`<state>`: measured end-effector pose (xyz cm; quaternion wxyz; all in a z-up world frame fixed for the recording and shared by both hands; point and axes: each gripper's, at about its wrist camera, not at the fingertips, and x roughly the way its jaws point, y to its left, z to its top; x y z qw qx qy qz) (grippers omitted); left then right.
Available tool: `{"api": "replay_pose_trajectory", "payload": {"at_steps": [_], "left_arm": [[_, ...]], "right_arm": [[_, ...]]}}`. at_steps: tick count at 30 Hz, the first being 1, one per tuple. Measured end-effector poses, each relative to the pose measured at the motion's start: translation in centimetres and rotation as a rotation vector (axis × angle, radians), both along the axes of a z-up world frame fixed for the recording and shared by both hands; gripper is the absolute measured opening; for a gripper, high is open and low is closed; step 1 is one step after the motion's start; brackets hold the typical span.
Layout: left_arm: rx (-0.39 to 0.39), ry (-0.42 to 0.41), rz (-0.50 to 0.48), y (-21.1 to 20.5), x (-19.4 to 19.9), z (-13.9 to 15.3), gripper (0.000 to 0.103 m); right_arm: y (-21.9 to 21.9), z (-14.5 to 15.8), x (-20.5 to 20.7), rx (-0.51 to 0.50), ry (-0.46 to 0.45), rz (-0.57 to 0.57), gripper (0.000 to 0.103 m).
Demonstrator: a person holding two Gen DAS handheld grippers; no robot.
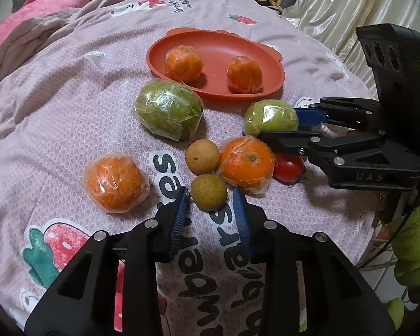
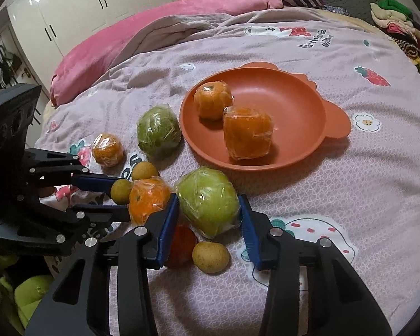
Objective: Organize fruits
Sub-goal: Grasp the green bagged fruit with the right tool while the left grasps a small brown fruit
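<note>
An orange-red plate (image 1: 218, 42) (image 2: 302, 106) on the bed holds two wrapped oranges (image 1: 183, 63) (image 1: 245, 74). On the quilt lie two wrapped green fruits (image 1: 168, 110) (image 1: 270, 117), two wrapped oranges (image 1: 114, 183) (image 1: 246, 163), small brown fruits (image 1: 202, 156) (image 1: 208, 191) and a red fruit (image 1: 287, 169). My left gripper (image 1: 211, 196) is open with the nearer brown fruit between its fingertips. My right gripper (image 2: 210, 204) is open around the nearer green fruit (image 2: 207, 200); whether the pads touch is unclear.
A pink blanket (image 2: 142, 36) is bunched at the bed's far side. Folded clothes (image 2: 392, 19) lie at the far edge. White wardrobe doors (image 2: 78, 2) stand beyond. A cream curtain (image 1: 350, 2) hangs by the bed. Another brown fruit (image 2: 210, 256) lies under my right gripper.
</note>
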<state>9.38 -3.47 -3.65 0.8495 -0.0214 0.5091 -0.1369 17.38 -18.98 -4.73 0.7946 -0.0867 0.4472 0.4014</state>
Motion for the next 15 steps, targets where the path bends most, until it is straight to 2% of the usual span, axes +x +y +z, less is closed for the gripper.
{"api": "replay_pose_trajectory", "payload": {"at_steps": [2, 15], "left_arm": [[0.0, -0.002, 0.002, 0.1, 0.1, 0.0, 0.02], [-0.043, -0.017, 0.003, 0.6, -0.4, 0.8, 0.02]], "right_arm": [[-0.2, 0.1, -0.1, 0.012, 0.002, -0.004, 0.041], [-2.8, 1.4, -1.4, 0.07, 0.002, -0.058, 0.041]]}}
